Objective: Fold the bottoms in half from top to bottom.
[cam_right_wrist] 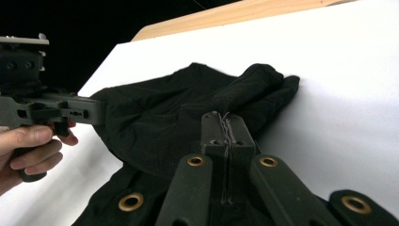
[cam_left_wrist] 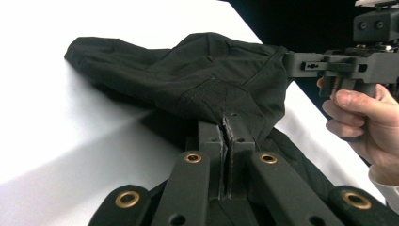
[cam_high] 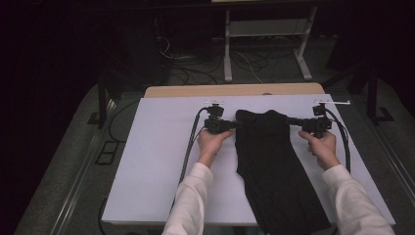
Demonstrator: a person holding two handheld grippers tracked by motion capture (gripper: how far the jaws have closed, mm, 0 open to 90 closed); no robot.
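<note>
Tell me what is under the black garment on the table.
Under the black garment lies the white table cover, visible around it. The part of the cover below the cloth is hidden. Both claws, left and right, pinch its far end.

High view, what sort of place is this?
Probably a lab or recording workspace: a white tabletop on a wooden desk, loose cables on the grey floor, and a white stand frame behind.

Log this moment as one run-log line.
left gripper: shut on black garment | right gripper: shut on black garment | garment top edge held off white table | rest lies flat
</note>
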